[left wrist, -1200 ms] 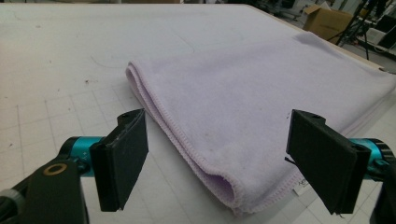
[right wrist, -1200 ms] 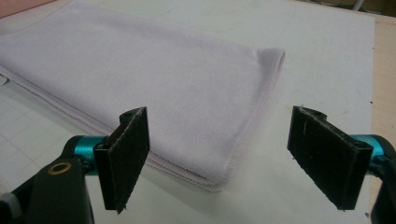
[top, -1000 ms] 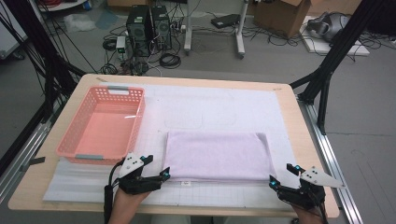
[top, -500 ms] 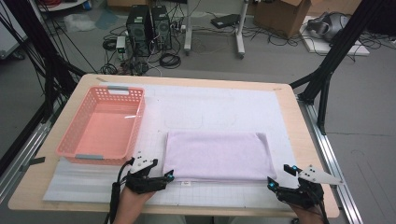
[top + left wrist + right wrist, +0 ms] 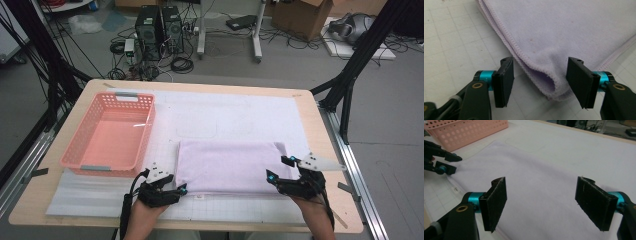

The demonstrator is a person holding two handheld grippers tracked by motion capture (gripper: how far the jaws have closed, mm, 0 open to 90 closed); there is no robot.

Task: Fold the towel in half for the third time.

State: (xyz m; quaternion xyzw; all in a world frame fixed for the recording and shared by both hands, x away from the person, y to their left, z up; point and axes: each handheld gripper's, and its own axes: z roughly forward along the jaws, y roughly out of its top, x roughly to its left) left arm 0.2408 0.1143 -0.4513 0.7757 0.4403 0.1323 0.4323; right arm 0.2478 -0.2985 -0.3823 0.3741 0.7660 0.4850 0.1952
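In the left gripper view, the folded lilac towel (image 5: pixel 564 30) runs off the frame at twelve and three o'clock, so its far corners cannot be seen. What lies inside the open fold at its near corner is in shadow. In the right gripper view the towel is cut off at six o'clock behind the jaws, and the pink basket (image 5: pixel 466 131) is clipped at eleven o'clock. In the high view, both forearms leave the frame at six o'clock; pad contact there is too small to tell.
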